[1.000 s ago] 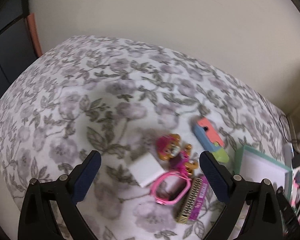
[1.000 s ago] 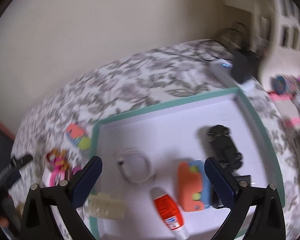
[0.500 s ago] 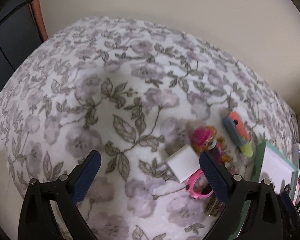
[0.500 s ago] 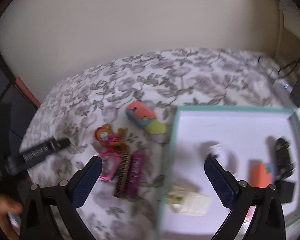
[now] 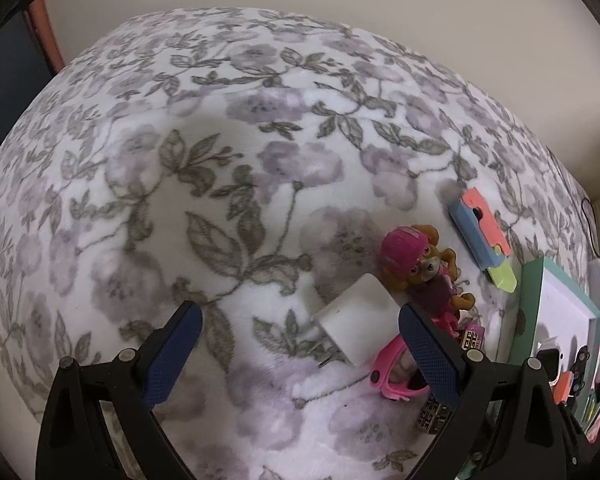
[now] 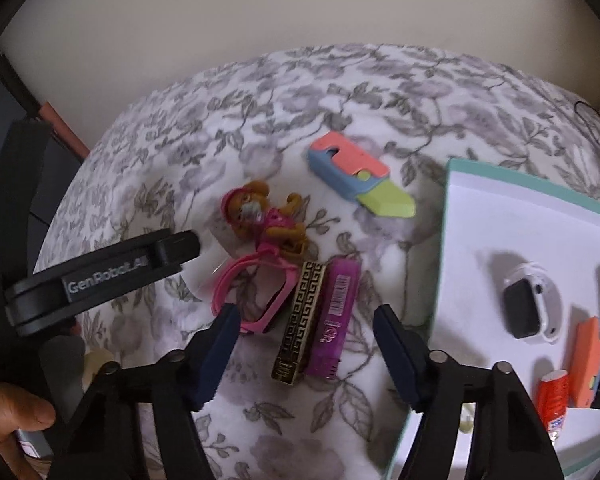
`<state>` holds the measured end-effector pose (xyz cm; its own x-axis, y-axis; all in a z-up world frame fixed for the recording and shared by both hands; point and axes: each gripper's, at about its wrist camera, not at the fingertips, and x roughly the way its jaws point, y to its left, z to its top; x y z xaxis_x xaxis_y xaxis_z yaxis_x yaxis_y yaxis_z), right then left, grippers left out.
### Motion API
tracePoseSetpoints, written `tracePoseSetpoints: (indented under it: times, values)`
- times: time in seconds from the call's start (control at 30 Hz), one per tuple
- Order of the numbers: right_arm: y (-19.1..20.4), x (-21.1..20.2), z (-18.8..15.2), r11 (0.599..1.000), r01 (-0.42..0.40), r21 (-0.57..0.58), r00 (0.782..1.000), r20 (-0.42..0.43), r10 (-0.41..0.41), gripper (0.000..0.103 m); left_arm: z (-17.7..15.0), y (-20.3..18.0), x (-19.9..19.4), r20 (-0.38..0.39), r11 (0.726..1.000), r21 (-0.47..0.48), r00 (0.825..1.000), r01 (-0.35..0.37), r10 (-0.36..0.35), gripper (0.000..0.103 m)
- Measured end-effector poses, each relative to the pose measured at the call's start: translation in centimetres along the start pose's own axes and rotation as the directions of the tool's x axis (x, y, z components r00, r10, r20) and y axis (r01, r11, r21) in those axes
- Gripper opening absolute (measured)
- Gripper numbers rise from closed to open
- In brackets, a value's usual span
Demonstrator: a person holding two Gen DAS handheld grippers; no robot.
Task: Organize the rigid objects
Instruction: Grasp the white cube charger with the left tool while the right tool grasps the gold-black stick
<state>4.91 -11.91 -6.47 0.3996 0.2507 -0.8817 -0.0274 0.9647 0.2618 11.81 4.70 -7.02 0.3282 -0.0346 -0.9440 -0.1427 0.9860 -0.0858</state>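
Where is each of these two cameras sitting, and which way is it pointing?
Left wrist view: rides on the left gripper, facing forward and down at a white square charger plug on the floral blanket; its two blue-padded fingers show, open.
Right wrist view: rides on the right gripper, facing down at a gold-and-black patterned bar and purple bar; its open fingers show.
Shared: pink-capped dog figurine, white tray with teal rim.

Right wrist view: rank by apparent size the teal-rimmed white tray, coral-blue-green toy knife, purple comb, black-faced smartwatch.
1. Teal-rimmed white tray, largest by far.
2. Coral-blue-green toy knife.
3. Purple comb, close to the knife; it lies nearer the camera, so that order is unsure.
4. Black-faced smartwatch, smallest.
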Motion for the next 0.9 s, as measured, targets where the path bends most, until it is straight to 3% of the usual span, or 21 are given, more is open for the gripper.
tracePoseSetpoints:
  times: [0.07, 0.17, 0.27, 0.4, 0.47, 0.63, 0.73, 0.9]
  values:
    - [0.2, 0.5, 0.0, 1.000, 0.005, -0.015, 1.000, -0.014, -0.005, 0.067, 0.1, -0.6, 0.7, -0.019, 1.000, 0.022, 1.000, 0.004, -0.004, 0.099]
    - [0.2, 1.1, 0.1, 1.000, 0.012, -0.024, 0.999, -0.035, -0.013, 0.054, 0.0, -1.3, 1.4, -0.036, 0.998, 0.059, 0.999, 0.011, -0.009, 0.099]
    - [0.2, 1.5, 0.0, 1.000, 0.008, -0.026, 0.999, -0.051, -0.010, 0.048, -0.2, -2.1, 1.8, -0.037, 0.994, 0.106, 0.999, -0.011, 0.015, 0.096]
    - [0.6, 1.7, -0.1, 0.999, -0.002, -0.046, 0.998, -0.065, -0.001, 0.040, -0.3, -2.3, 1.9, -0.065, 0.993, 0.107, 0.997, 0.052, -0.045, 0.067]
    - [1.0, 1.7, -0.2, 0.998, -0.016, -0.057, 0.997, -0.072, 0.012, 0.037, -0.3, -2.3, 1.8, -0.067, 0.992, 0.106, 0.996, 0.071, -0.064, 0.061]
    - [1.7, 2.0, -0.2, 0.996, -0.018, -0.083, 0.996, -0.088, 0.011, 0.033, -0.5, -1.3, 1.6, -0.055, 0.996, 0.083, 0.998, 0.034, -0.030, 0.061]
    - [1.1, 2.5, 0.0, 0.999, 0.000, -0.047, 0.995, -0.099, -0.005, 0.025, -0.4, 0.1, 1.4, -0.051, 0.999, 0.032, 0.998, 0.030, -0.028, 0.061]
    - [0.7, 3.5, -0.1, 1.000, 0.023, -0.005, 0.993, -0.117, -0.023, 0.024, -0.5, 0.6, 1.4, -0.050, 0.999, 0.035, 0.998, 0.026, -0.025, 0.061]
